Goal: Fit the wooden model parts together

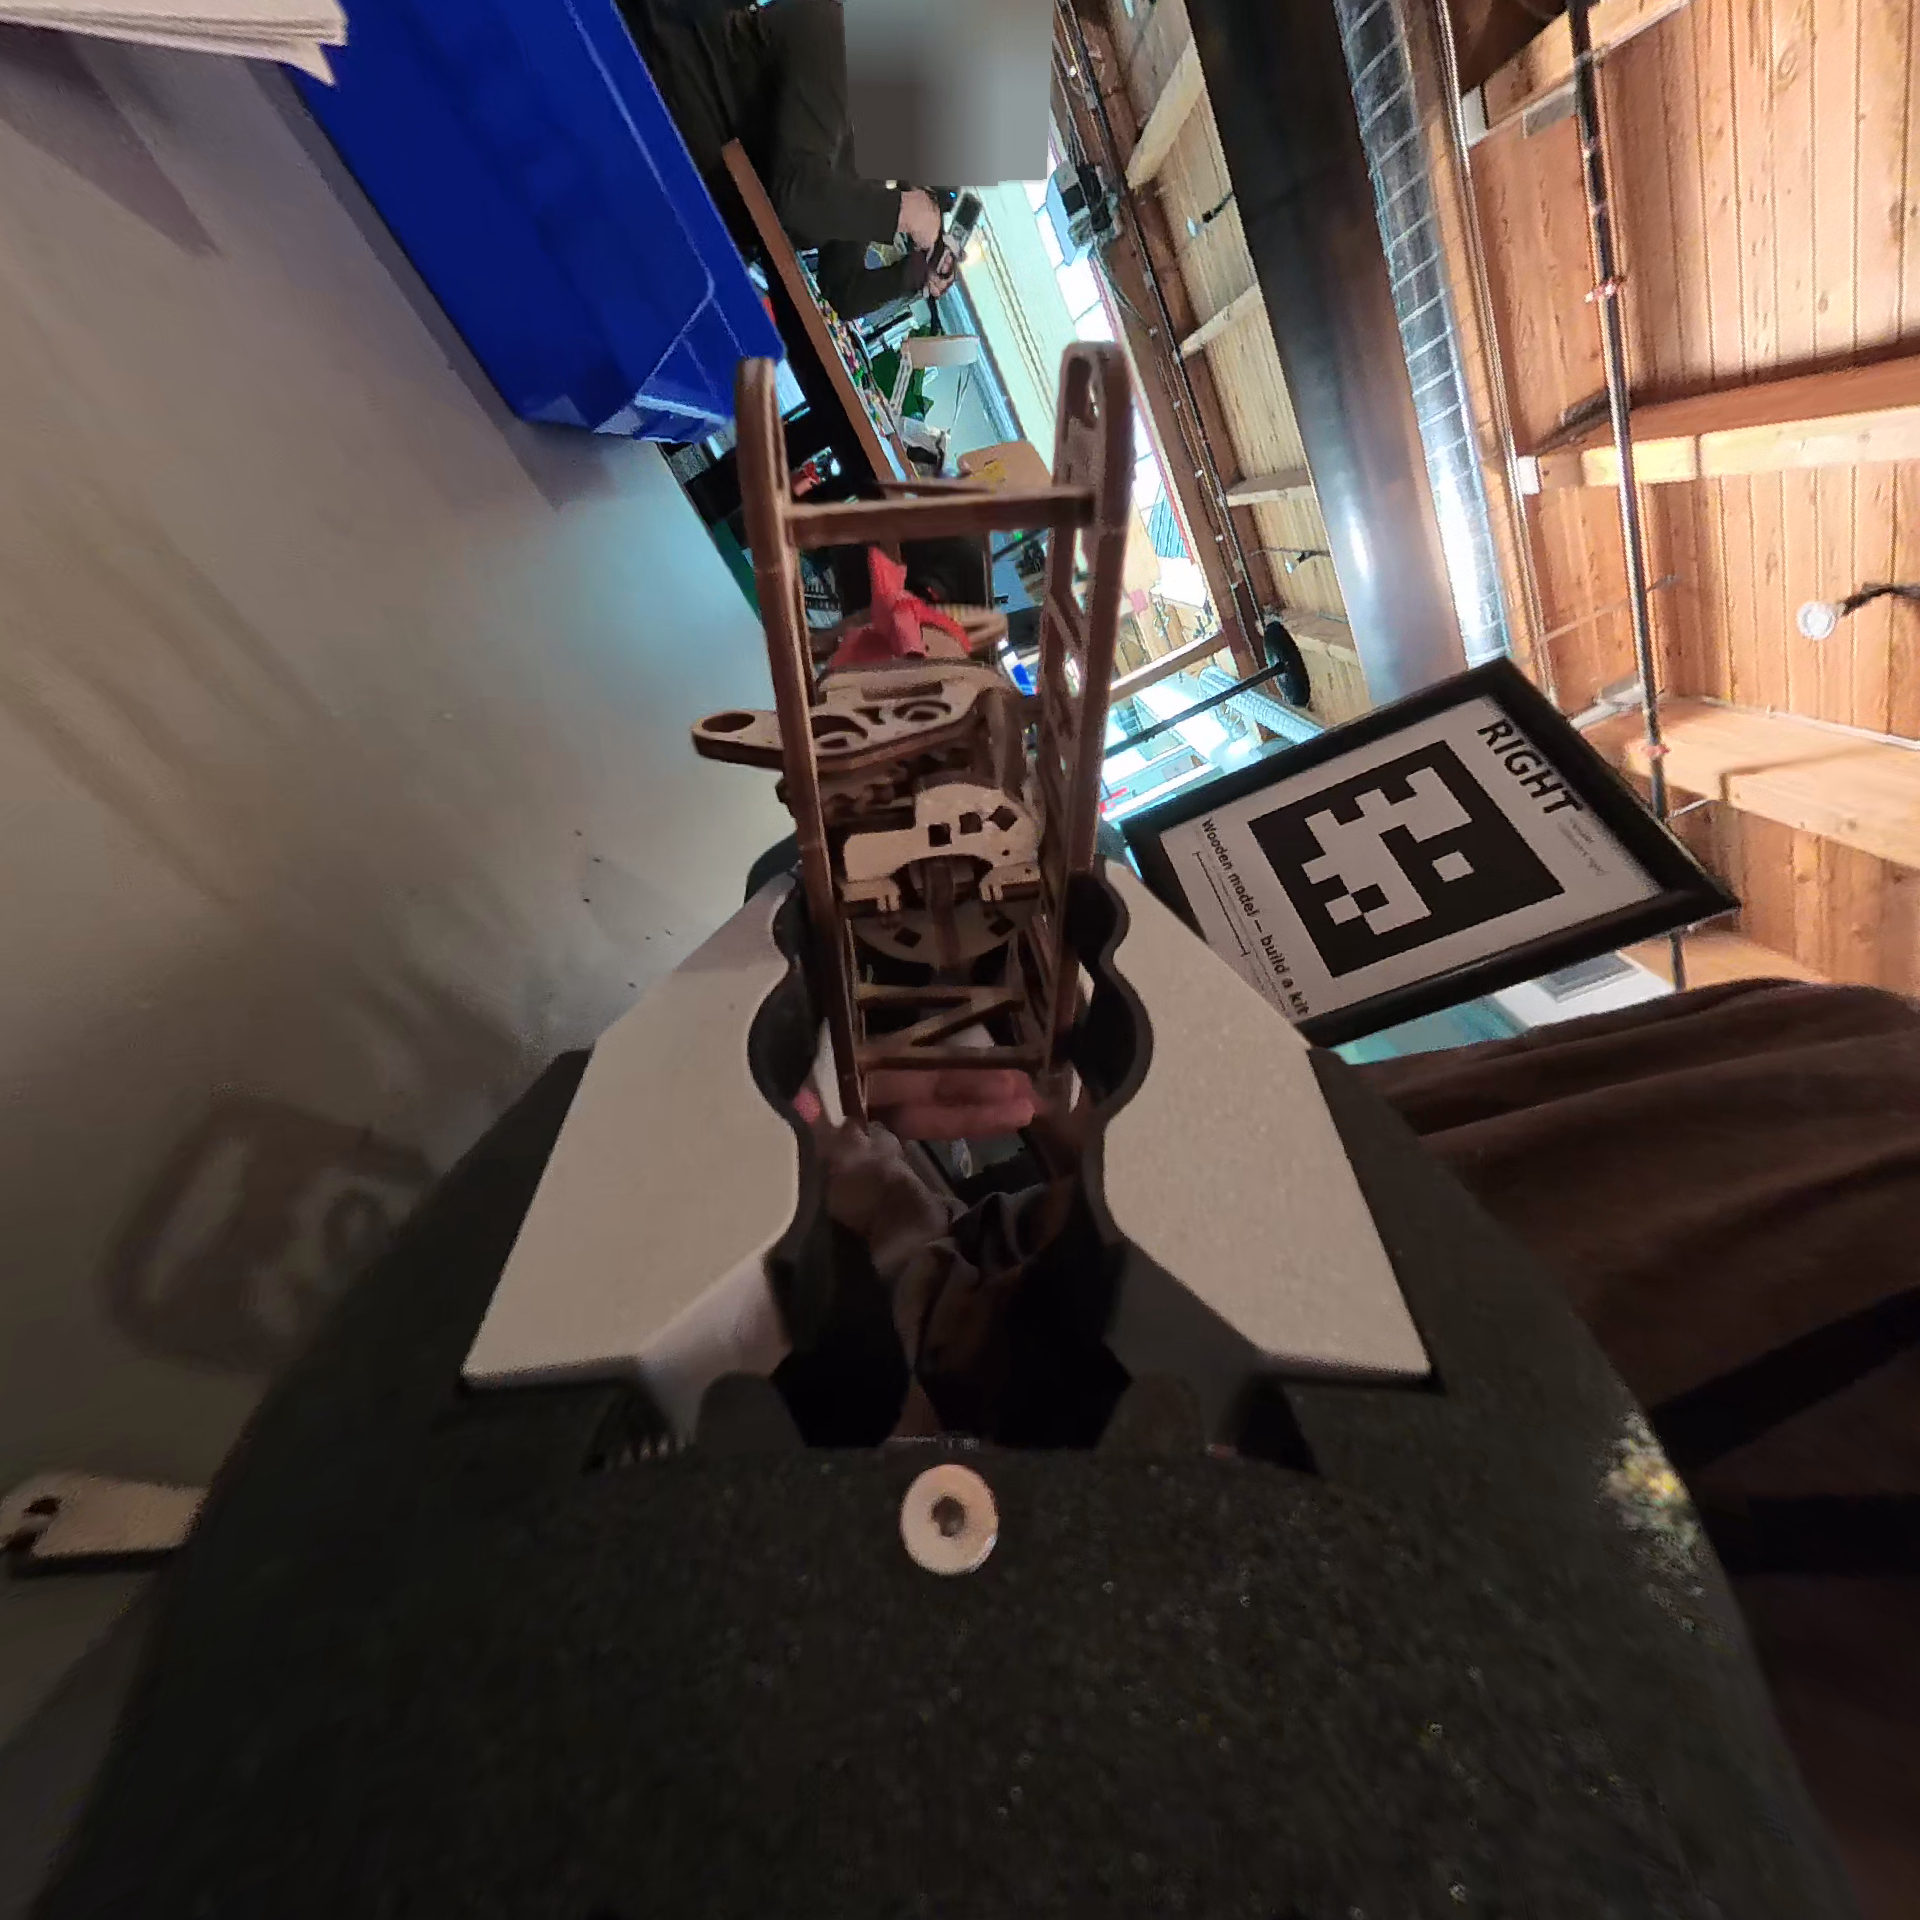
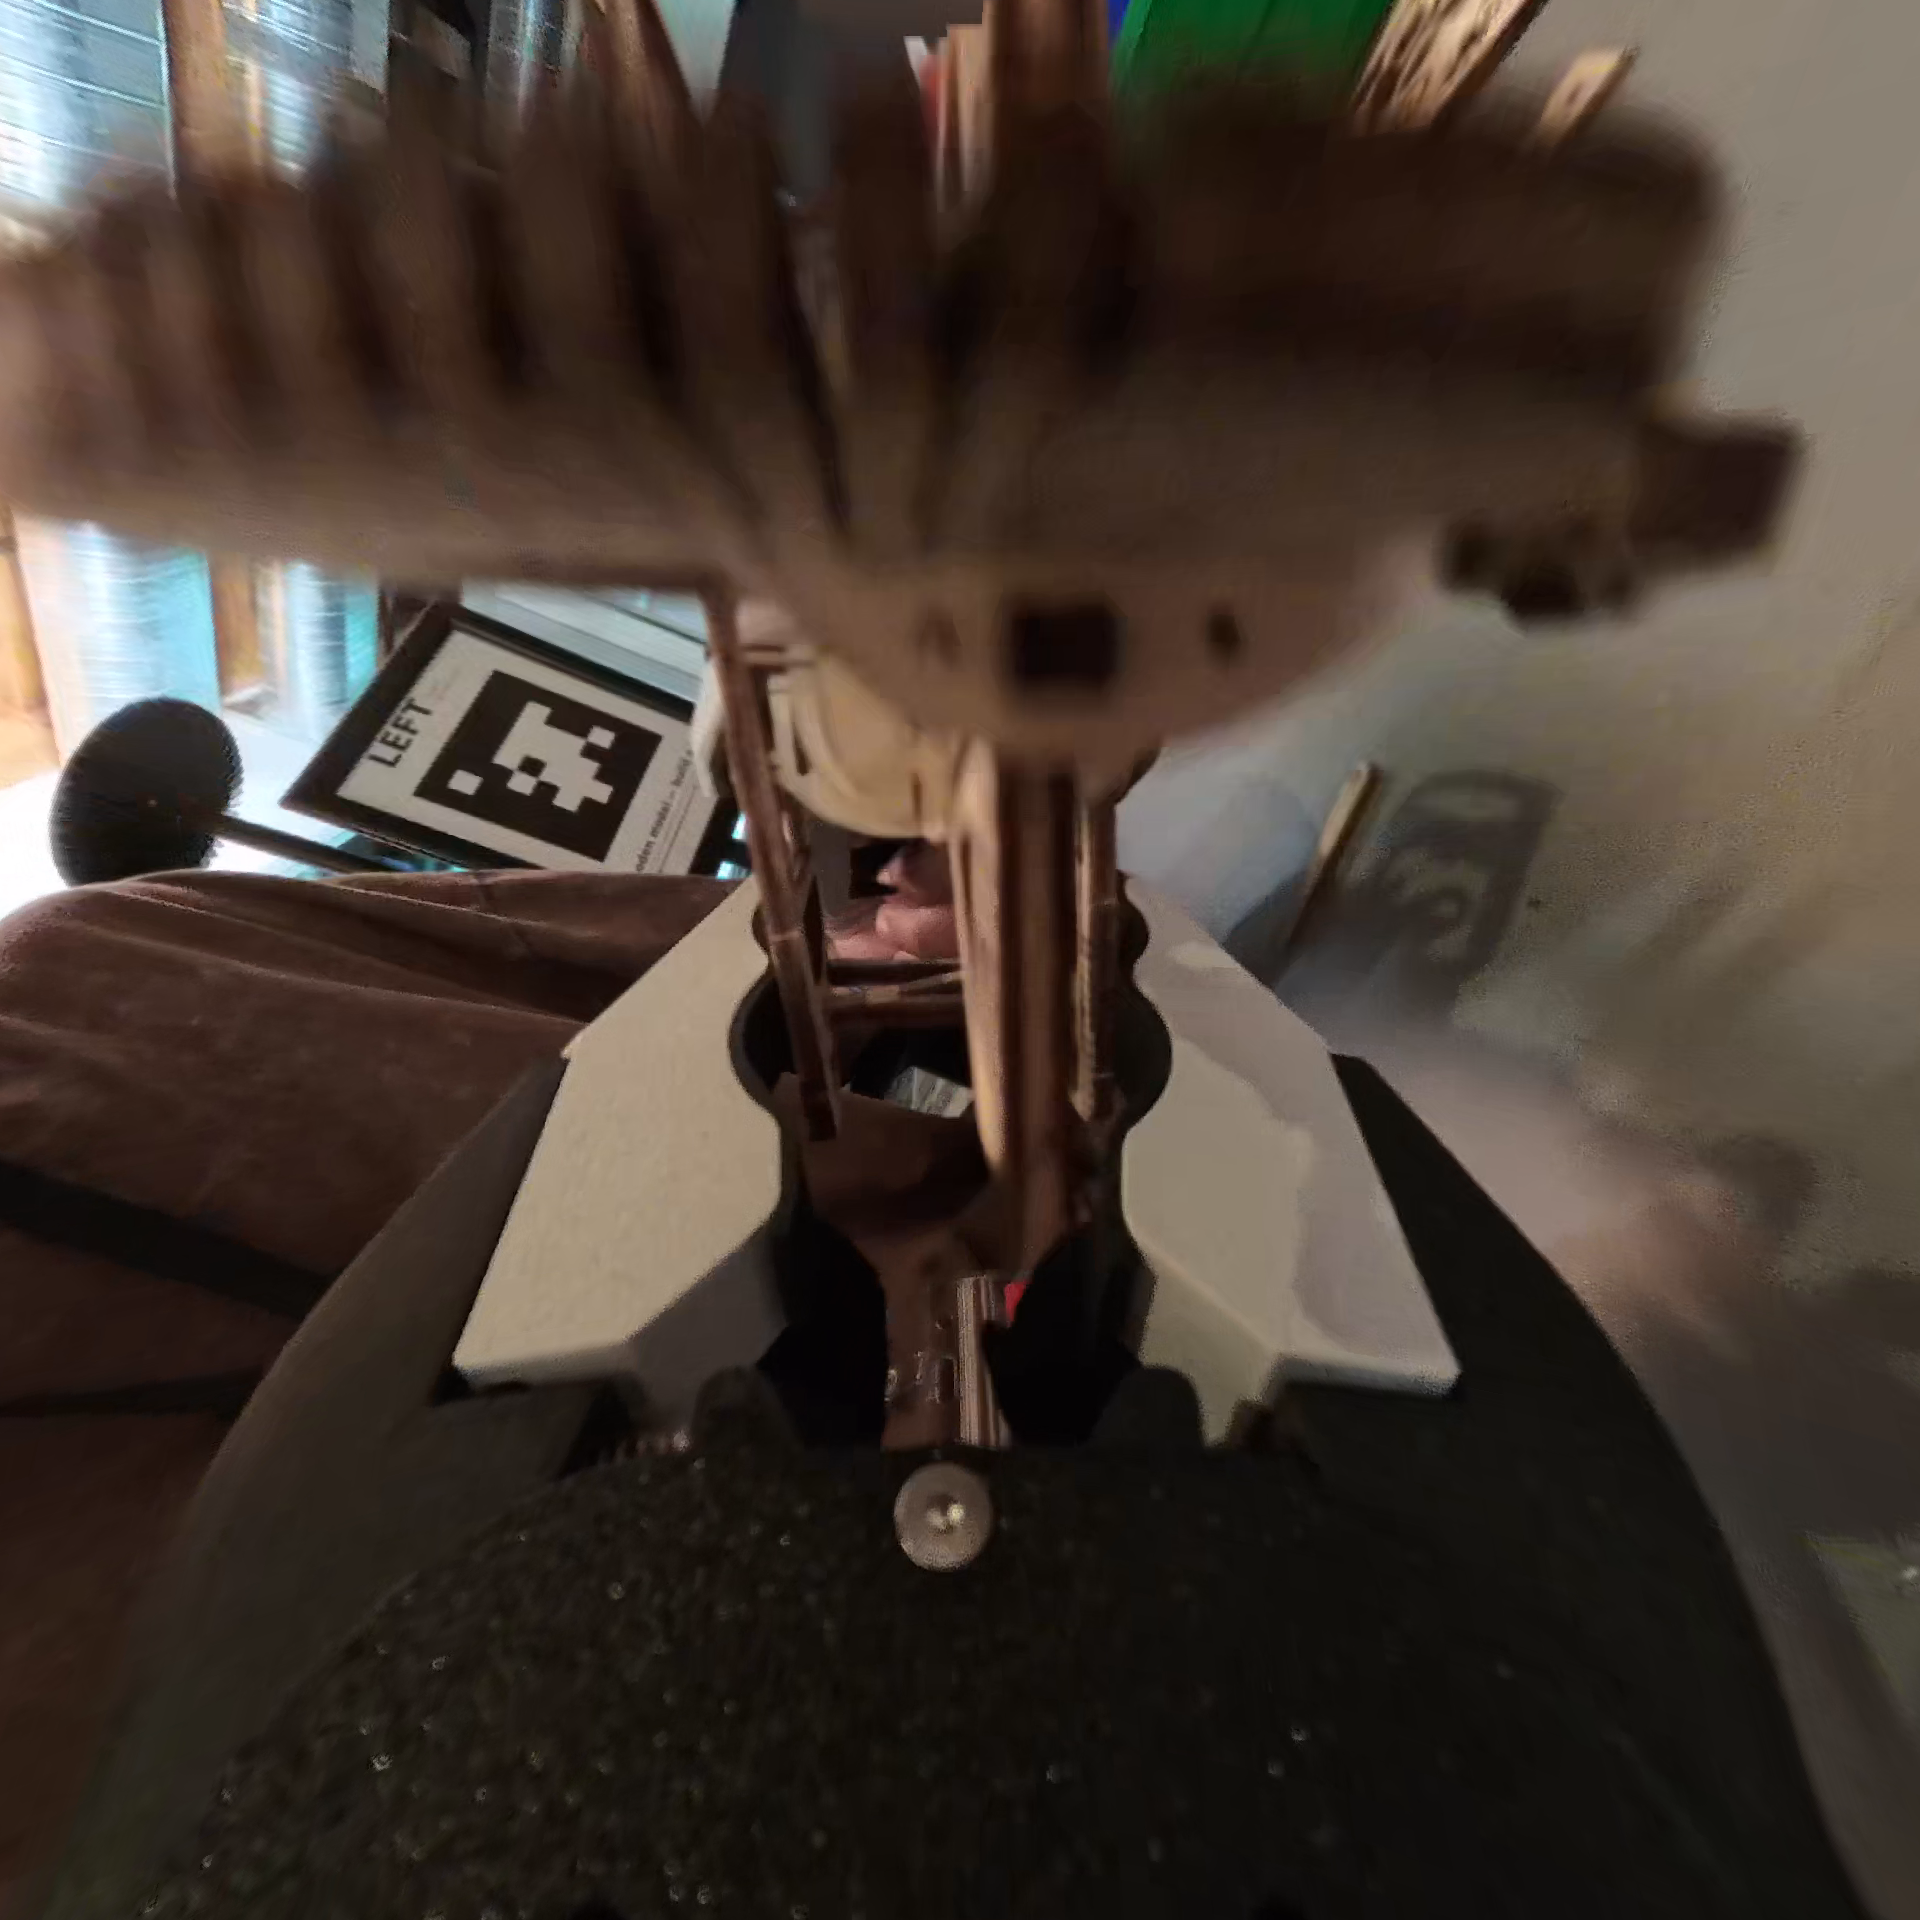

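Left gripper (image 1: 940, 997) clamped on the near end of the wooden model (image 1: 920, 748), its open frame reaching far, framed marker card (image 1: 1423, 852) just right, right gripper (image 2: 951, 997) clamped on a blurred wooden assembly (image 2: 966, 468), another marker card (image 2: 520, 758) far left

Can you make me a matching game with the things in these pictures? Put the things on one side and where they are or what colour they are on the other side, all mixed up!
Things:
1. wooden model
2. bin
3. framed marker card
4. red piece

Clues:
A. blue, far off on the pale table
B. black and white, leaning on the right in the left wrist view
C. held between the left gripper's silver fingers
D. tucked inside the brown frame, near its far end

Pairs: 1-C, 2-A, 3-B, 4-D
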Available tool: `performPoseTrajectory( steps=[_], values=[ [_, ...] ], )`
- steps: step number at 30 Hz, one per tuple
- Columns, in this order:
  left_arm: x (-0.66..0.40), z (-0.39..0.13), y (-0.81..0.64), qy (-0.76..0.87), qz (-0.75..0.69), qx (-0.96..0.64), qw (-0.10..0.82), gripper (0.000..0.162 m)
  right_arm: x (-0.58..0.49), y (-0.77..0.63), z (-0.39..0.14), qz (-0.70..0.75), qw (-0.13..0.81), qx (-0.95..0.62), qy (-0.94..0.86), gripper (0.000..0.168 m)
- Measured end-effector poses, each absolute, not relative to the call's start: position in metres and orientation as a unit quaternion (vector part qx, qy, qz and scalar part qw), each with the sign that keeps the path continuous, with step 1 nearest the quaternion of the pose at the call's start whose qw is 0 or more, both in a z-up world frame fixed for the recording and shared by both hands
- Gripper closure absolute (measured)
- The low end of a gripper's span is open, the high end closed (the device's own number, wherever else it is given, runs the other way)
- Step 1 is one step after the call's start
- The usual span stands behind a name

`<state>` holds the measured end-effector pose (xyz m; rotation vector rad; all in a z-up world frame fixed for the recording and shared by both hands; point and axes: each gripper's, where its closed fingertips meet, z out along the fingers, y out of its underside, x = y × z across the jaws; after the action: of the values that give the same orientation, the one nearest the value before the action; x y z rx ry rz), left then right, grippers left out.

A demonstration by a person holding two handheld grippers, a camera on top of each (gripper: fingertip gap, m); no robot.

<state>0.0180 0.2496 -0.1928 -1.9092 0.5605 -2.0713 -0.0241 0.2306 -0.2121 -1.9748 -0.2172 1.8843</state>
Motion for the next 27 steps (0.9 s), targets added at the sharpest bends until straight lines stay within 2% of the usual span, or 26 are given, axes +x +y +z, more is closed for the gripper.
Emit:
performPoseTrajectory(
  steps=[3, 9, 17, 21, 24, 27],
  values=[
    [0.015, -0.189, 0.249, 0.204, -0.712, -0.657, 0.145, 0.114, -0.007, 0.241, -0.196, 0.696, 0.235, -0.676, -0.054, 0.097],
    [0.017, -0.194, 0.244, 0.201, -0.716, -0.657, 0.123, 0.113, 0.008, 0.25, -0.197, 0.698, 0.248, -0.671, -0.025, 0.117],
    [0.019, -0.189, 0.237, 0.221, -0.726, -0.642, 0.11, 0.112, 0.01, 0.243, -0.196, 0.669, 0.265, -0.69, -0.076, 0.123],
    [0.02, -0.192, 0.236, 0.252, -0.702, -0.653, 0.128, 0.092, 0.004, 0.231, -0.208, 0.587, 0.263, -0.748, -0.163, 0.123],
    [0.018, -0.193, 0.24, 0.256, -0.695, -0.657, 0.141, 0.109, 0.002, 0.233, -0.204, 0.589, 0.284, -0.738, -0.167, 0.121],
    [0.018, -0.197, 0.24, 0.255, -0.689, -0.665, 0.133, 0.109, 0.002, 0.235, -0.205, 0.616, 0.278, -0.725, -0.135, 0.119]
  ],
)
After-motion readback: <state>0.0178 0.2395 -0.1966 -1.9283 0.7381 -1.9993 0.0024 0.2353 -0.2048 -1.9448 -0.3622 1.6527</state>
